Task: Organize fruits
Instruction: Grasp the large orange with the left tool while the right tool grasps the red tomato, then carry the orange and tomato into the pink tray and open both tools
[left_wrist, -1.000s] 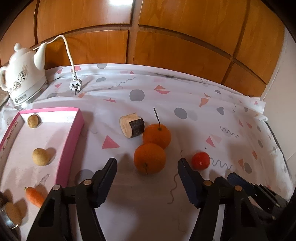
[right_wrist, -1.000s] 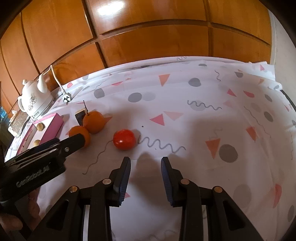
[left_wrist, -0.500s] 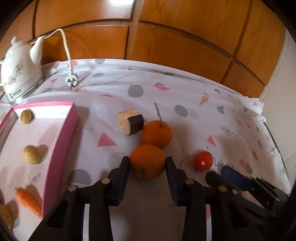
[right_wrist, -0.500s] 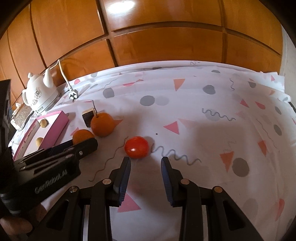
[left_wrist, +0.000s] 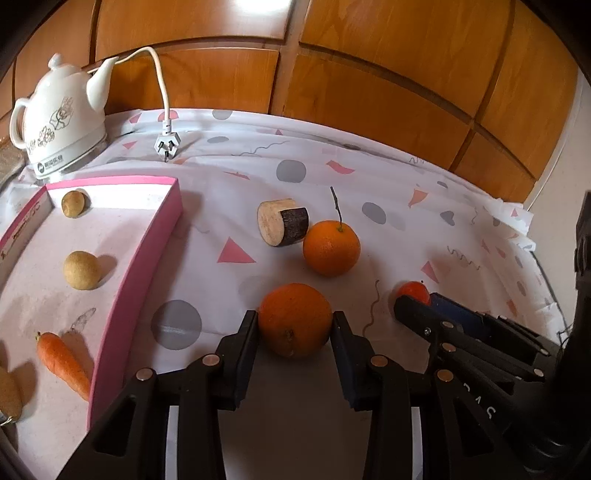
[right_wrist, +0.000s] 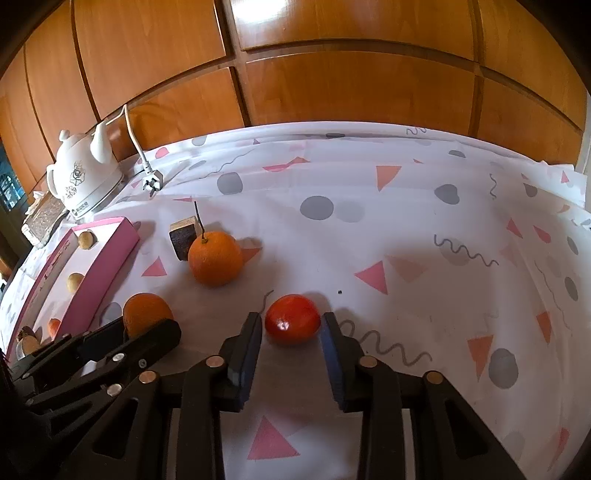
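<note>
**Changes logged: both grippers closed in on fruit**

- Left gripper: was wide open short of the near orange; now narrowed, both fingers touching its sides at lower centre of frame.
- Right gripper: formerly short of the tomato; now advanced, fingers flanking it, small gaps either side.
- Tomato: from mid-left of frame to lower centre.

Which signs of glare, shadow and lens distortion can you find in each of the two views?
Left wrist view: glare patch on the wooden panels; the near orange casts a soft shadow; the pink tray edge bows. Right wrist view: highlight on the tomato; panel seams curve; corners go black.
</note>
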